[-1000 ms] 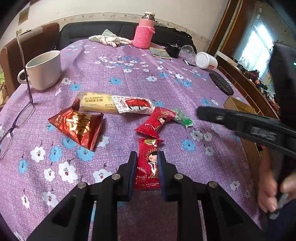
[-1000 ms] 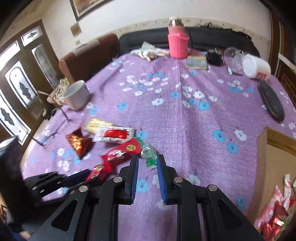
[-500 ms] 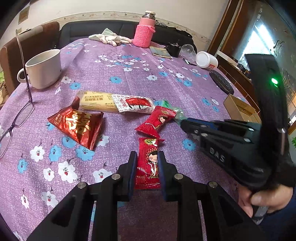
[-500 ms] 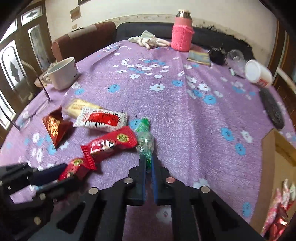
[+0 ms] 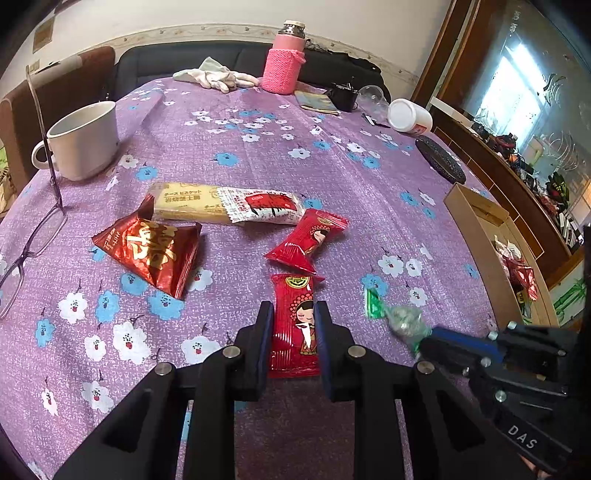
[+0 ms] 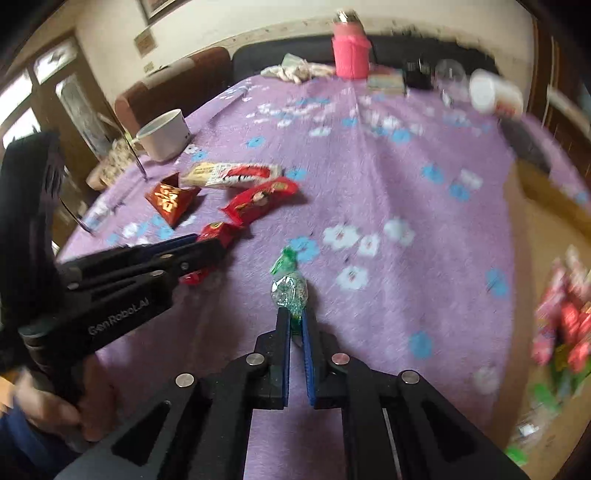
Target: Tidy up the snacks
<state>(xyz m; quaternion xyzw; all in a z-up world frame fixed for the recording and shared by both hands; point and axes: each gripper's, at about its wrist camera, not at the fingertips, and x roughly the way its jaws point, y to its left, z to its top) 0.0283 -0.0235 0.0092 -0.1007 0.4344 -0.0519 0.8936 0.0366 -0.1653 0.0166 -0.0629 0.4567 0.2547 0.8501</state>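
Snacks lie scattered on our purple surface (image 5: 258, 147); our right claw (image 6: 295, 325) pinches only the green candy (image 6: 290, 291) wrapper's tail, so it may slip free, while our left claw (image 5: 293, 332) clamps the red packet (image 5: 295, 325).

A lived-in home, likely a dining or sitting room: a table under a purple flowered cloth (image 5: 258, 155), a dark sofa (image 5: 184, 62) along its far edge, a white mug (image 5: 85, 144) and eyeglasses (image 5: 33, 236) near the left edge, wood-framed glazed doors (image 6: 55, 107), a framed picture (image 6: 155, 7) on the wall.
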